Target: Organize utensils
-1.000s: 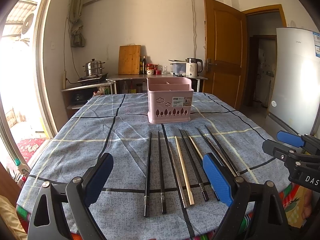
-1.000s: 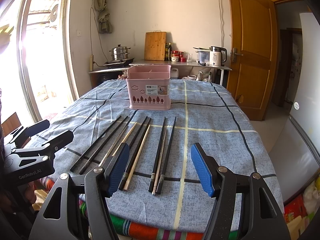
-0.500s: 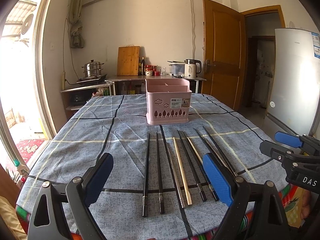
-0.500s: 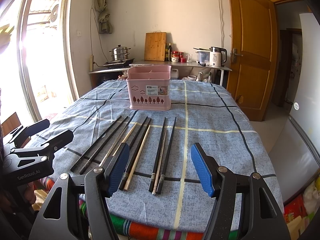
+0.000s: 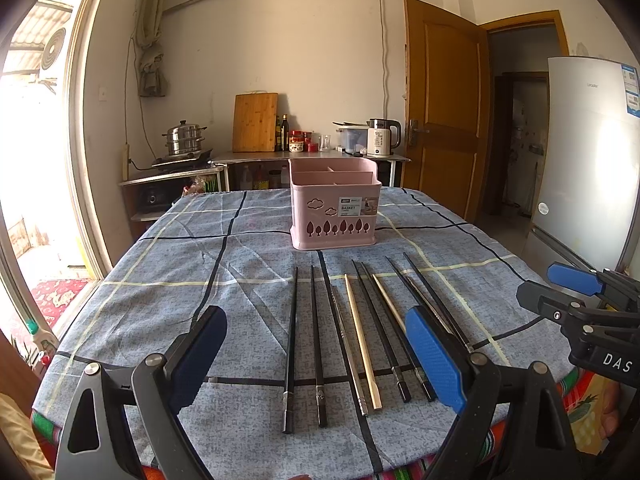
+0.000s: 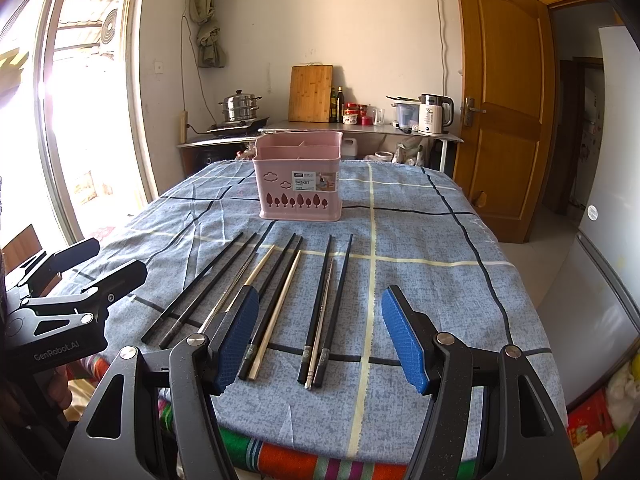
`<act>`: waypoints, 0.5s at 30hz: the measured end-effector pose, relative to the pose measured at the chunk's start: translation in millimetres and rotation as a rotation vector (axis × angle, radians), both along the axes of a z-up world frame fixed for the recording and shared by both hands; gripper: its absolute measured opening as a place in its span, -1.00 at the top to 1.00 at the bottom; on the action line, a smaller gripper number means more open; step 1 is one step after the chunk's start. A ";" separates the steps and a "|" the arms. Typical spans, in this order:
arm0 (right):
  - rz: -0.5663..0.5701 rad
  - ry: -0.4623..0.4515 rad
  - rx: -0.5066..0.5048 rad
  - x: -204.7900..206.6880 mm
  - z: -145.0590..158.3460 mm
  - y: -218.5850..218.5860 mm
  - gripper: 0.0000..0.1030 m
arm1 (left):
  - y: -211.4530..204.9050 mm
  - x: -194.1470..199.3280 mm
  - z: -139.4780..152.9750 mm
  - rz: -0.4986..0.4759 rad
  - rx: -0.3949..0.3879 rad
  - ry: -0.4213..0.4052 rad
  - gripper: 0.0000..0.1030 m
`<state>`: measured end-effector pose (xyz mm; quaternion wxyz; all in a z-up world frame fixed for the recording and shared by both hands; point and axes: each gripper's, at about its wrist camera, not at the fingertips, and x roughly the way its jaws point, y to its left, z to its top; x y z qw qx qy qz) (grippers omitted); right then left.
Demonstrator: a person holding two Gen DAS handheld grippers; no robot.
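Checked tablecloth — chopsticks ahead between left gripper's spread fingers

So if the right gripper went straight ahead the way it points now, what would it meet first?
Probably the chopsticks on the tablecloth: the open right gripper hangs above their near ends. If it clears them, the pink basket comes next, slightly left of its line. Height is hard to judge.
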<state>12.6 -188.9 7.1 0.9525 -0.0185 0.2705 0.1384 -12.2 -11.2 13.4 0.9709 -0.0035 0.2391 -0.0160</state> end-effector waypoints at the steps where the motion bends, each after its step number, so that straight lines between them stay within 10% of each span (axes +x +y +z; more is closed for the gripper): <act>1: -0.001 -0.001 -0.001 0.1 0.0 0.3 -0.25 | 0.1 0.0 -0.1 -0.001 0.000 0.000 -0.78; 15: 0.000 -0.002 0.000 -0.4 0.4 0.2 -0.25 | -1.7 -0.3 -0.5 -0.001 0.000 -0.001 -0.78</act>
